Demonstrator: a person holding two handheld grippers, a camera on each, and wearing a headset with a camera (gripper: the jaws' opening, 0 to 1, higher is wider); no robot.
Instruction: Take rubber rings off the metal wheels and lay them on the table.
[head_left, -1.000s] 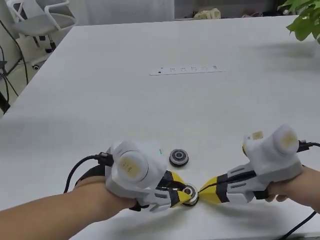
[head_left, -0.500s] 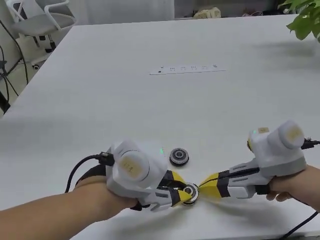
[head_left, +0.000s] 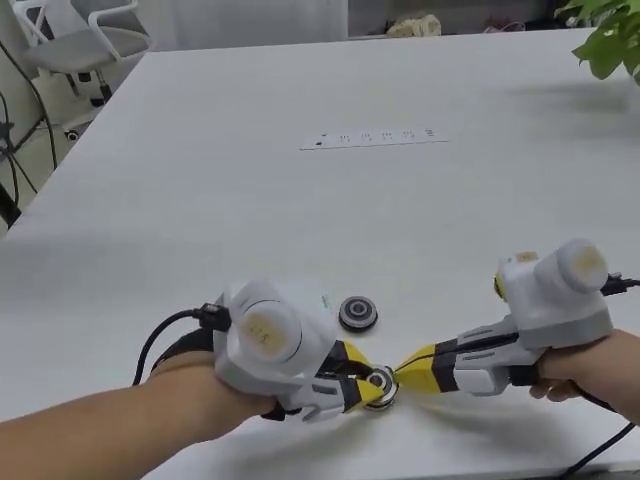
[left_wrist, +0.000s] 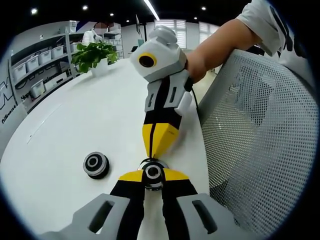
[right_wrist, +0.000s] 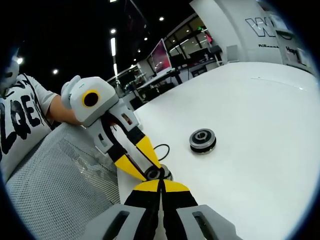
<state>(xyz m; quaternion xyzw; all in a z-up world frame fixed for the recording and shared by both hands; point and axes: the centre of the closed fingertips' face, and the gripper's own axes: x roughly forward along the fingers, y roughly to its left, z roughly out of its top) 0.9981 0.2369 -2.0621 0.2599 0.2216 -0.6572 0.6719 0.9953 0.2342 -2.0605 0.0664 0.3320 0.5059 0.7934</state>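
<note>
Near the spare wheel (head_left: 357, 313), the left gripper (head_left: 364, 389) clamps a second wheel (head_left: 379, 381) steady; the right gripper (head_left: 401, 378), jaws closed at its rim, should pinch only rubber, peeling outward.

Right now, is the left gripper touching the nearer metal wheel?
Touching. In the left gripper view the left gripper has its yellow jaws pressed on opposite sides of the nearer metal wheel, with no gap.

White table (head_left: 300, 220), black-ringed silver wheel (head_left: 357, 313), yellow-and-black left gripper (head_left: 375, 386), green plant (head_left: 605, 40)
</note>
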